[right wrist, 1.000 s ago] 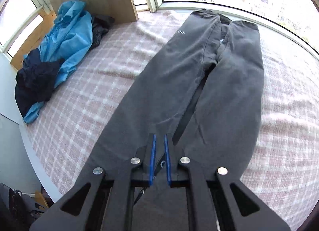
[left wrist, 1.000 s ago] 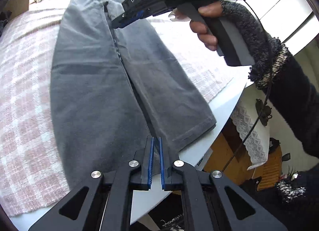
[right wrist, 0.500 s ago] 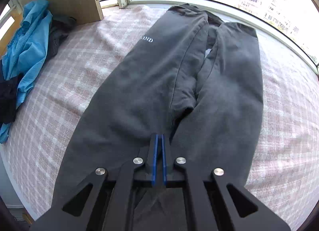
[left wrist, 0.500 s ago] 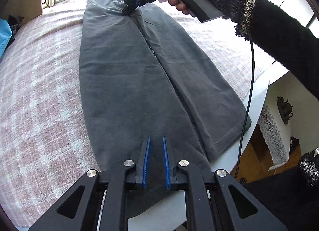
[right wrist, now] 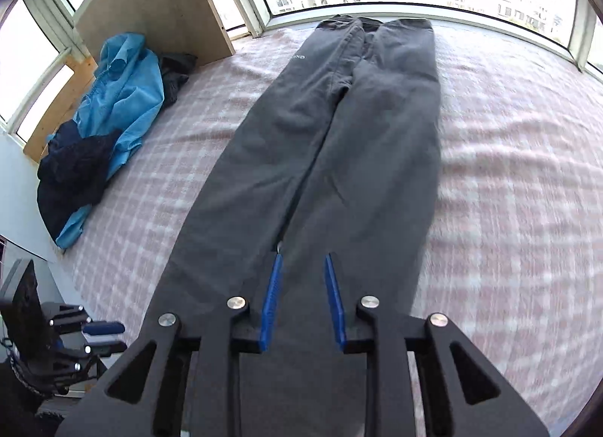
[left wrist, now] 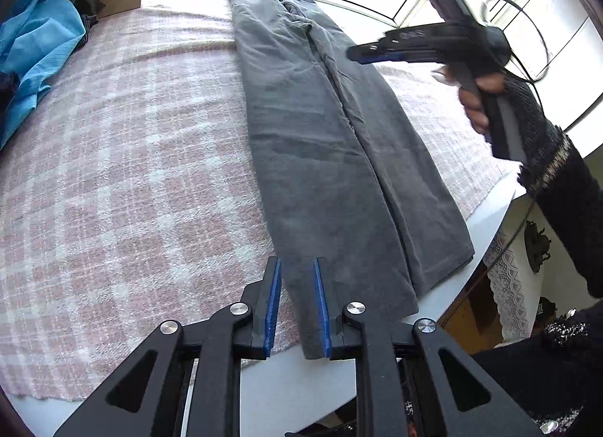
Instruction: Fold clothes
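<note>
The left gripper point(left wrist: 296, 301) has just been opened, parted over the near leg end of the grey trousers point(left wrist: 324, 143). The right gripper point(right wrist: 303, 301) was opened too, nothing pinched. The trousers are laid long, straight away toward the window, on the checked blanket point(left wrist: 124, 158).

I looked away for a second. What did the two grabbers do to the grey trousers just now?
Both let go. The left gripper has just opened its jaws over a leg cuff of the grey trousers. The right gripper, also with jaws just opened, pulled back from the middle seam toward the cuffs. The trousers' legs now lie straighter, side by side. The pink checked blanket and blue garment stayed put.
</note>
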Available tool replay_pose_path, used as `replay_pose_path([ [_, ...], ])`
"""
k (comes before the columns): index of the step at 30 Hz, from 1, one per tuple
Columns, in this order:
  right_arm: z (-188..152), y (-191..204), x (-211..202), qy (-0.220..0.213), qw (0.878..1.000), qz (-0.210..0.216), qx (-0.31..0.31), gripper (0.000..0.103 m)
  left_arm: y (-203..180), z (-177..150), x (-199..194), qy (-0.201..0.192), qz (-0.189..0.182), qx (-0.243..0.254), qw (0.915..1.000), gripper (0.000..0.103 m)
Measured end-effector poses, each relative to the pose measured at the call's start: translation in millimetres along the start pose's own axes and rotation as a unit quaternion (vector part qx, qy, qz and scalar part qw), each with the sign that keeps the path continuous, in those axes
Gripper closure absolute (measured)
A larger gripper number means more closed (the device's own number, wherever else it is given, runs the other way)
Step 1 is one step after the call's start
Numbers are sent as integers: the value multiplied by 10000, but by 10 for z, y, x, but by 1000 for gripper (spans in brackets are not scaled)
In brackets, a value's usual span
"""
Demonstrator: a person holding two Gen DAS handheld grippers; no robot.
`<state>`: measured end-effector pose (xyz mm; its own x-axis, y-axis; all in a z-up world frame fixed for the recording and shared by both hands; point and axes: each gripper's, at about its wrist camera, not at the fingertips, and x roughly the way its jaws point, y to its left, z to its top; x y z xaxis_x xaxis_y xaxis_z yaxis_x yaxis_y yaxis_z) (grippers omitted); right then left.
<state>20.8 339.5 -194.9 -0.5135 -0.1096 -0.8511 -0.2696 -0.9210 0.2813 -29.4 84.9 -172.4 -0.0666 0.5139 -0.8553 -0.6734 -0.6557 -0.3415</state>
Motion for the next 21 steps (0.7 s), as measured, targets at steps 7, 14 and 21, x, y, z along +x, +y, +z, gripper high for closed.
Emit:
replay_pose_path([
  [7, -1281, -311, -156, 370, 9890, -237, 1412, 71, 98, -49, 68, 300, -425, -132, 9986, 74],
  [14, -1430, -156, -334, 222, 9885, -705, 1316, 71, 76, -88, 174, 575, -540, -5, 9969, 68],
  [21, -1173, 866, -256, 177, 9980, 603, -15, 80, 113, -124, -85, 269, -310, 349, 9985, 68],
])
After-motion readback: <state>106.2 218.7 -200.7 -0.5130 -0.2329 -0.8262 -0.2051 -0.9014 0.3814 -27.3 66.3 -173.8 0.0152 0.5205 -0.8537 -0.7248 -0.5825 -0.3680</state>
